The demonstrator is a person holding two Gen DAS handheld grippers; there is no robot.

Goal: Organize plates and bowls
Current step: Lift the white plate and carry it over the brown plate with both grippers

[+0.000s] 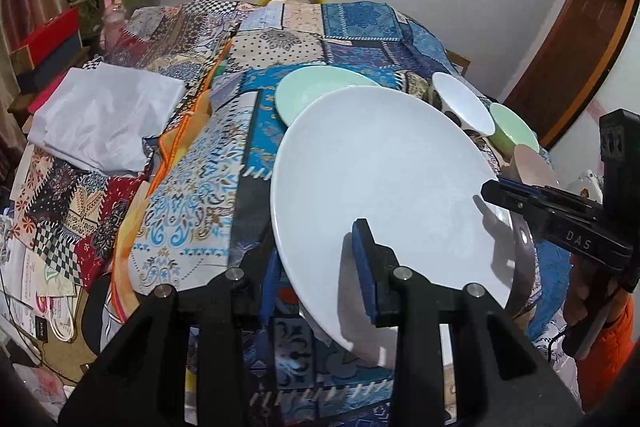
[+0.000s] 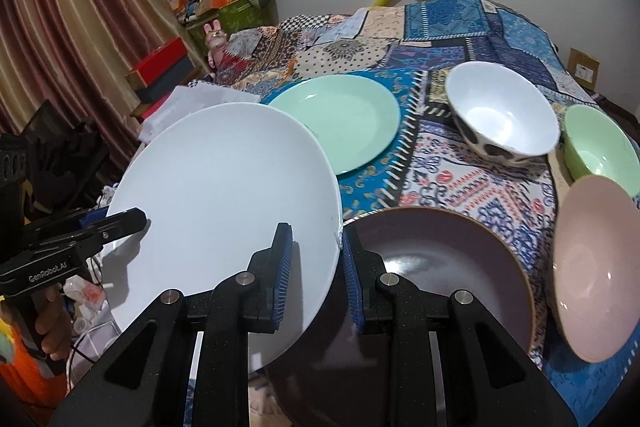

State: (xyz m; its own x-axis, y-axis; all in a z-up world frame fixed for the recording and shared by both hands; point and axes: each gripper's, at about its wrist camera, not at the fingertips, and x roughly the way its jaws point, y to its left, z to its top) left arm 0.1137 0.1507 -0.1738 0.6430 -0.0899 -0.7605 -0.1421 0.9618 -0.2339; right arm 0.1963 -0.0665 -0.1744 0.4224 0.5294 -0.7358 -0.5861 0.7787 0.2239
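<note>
- White plate (image 2: 224,195): pinched at opposite rim edges by left tool (image 1: 320,279) and right tool (image 2: 316,275), held tilted above the dark plate (image 2: 440,267) for balance.
- Mint plate (image 2: 340,119) and bowls lie beyond on the patterned cloth (image 2: 440,163).

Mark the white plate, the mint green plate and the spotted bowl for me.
white plate (image 2: 224,187), right wrist view, on its flat centre.
mint green plate (image 2: 340,119), right wrist view, on its shallow well.
spotted bowl (image 2: 500,119), right wrist view, on its white inside.
</note>
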